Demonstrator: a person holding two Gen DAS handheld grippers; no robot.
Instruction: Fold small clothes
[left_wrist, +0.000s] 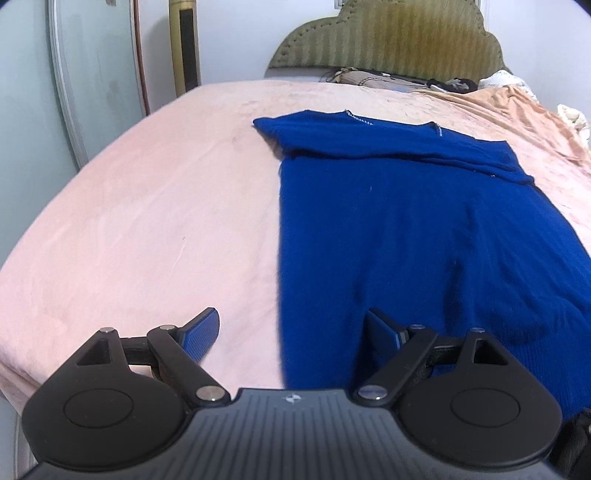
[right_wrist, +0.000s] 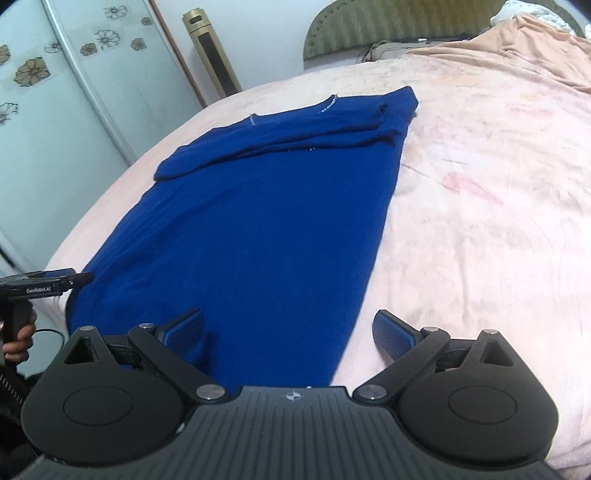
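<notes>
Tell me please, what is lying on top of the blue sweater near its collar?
Both sleeves are folded across the upper part of the blue sweater, just below the collar. It lies flat on the pink bedspread. What the folded sleeves cover cannot be seen.

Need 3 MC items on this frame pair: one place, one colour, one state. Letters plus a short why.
1. Where does the sweater lie?
A. on the pink bedspread
B. on the floor
C. over the headboard

2. What colour is the sweater?
A. red
B. deep blue
C. white

3. How do the jaws of the left gripper and the right gripper stand?
A. both shut on cloth
B. one shut, one open
C. both open, holding nothing

Key: 1 A, it lies spread flat on the bedspread; 2 B, blue in both views; 3 C, each pair of pads stands wide apart over the hem end.
</notes>
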